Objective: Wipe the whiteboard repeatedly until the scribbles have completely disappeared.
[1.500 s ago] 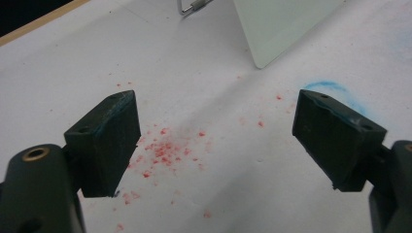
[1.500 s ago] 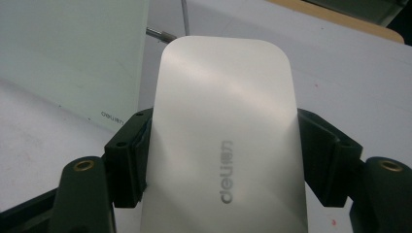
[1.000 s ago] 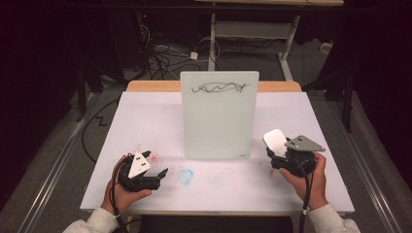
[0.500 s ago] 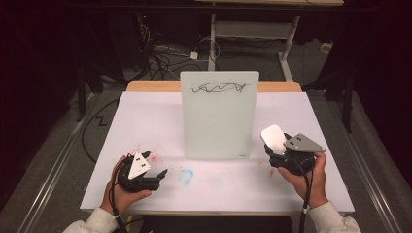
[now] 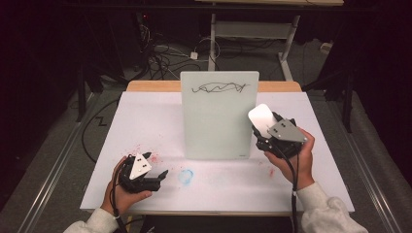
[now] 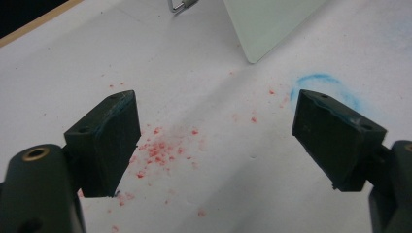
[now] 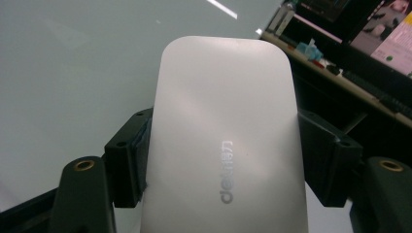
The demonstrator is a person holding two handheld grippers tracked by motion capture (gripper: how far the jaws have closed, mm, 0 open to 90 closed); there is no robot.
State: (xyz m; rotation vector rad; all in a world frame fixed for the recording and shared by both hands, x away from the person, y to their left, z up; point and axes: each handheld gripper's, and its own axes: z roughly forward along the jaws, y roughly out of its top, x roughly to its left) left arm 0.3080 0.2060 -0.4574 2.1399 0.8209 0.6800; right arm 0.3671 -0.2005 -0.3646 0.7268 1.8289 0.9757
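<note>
A small whiteboard (image 5: 218, 116) stands upright in the middle of the white table (image 5: 145, 111), with a black scribble (image 5: 218, 88) near its top edge. My right gripper (image 5: 265, 127) is lifted beside the board's right edge, shut on a white eraser (image 5: 261, 118). In the right gripper view the eraser (image 7: 226, 136) sits flat between both jaws, with the board's pale surface (image 7: 73, 73) close behind it. At the table's front left my left gripper (image 5: 158, 177) rests low and open. Its jaws (image 6: 214, 136) stand wide apart with nothing between them.
Red specks (image 6: 160, 148) and a blue smudge (image 6: 320, 80) mark the table in front of the left gripper. The board's lower corner (image 6: 272, 24) lies beyond them. Cables (image 5: 160, 58) and a metal frame (image 5: 252, 31) lie on the floor behind the table.
My right gripper has risen and moved left with the eraser, up to the whiteboard's right edge. The left gripper has stayed where it was.
</note>
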